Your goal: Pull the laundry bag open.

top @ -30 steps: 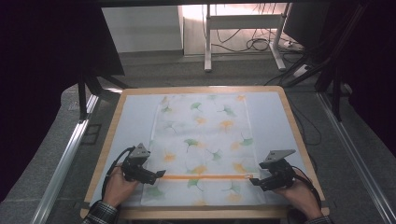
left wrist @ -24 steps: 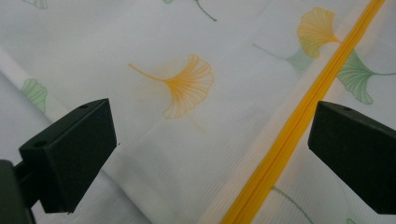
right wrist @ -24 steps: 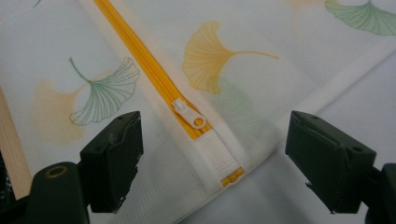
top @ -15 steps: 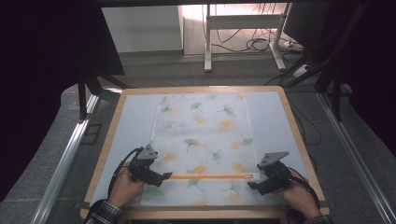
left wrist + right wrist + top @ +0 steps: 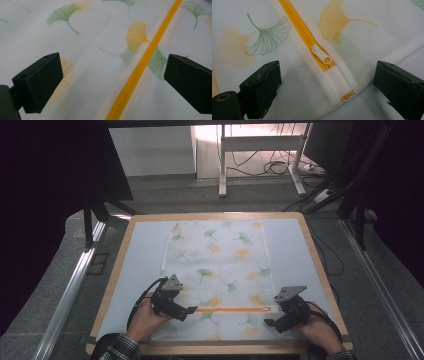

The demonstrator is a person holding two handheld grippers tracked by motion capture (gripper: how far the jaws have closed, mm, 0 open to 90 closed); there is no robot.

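A: Bag (image 5: 216, 270) flat on the desk (image 5: 140, 250), white mesh with green and orange leaves, spread from the middle down to the near edge.

B: Zip (image 5: 231, 309) orange, running crosswise near the bag's near end, from one hand-held gripper toward the other. Shut along the stretch in view.

A: Left hand-held gripper (image 5: 186, 311) over the left end of the zip, held in the left hand (image 5: 145, 320). Jaws apart. In the left gripper view, zip (image 5: 140, 67) passing slantwise between the two black jaws, closer to the right one. Nothing clamped; mesh and a yellow leaf beneath.

B: Right hand-held gripper (image 5: 272, 322) at the right end of the zip, held in the right hand (image 5: 320, 332), at the bag's right edge. Jaws wide, just been opening, pads off the cloth. In the right gripper view, white slider (image 5: 321, 54) lying between them, apart from both, resting on the orange tape just short of a white fabric tab (image 5: 338, 83). Bag's edge close behind the tab, bare desk past it.

A: Both cables trailing back toward the sleeves at the near edge.
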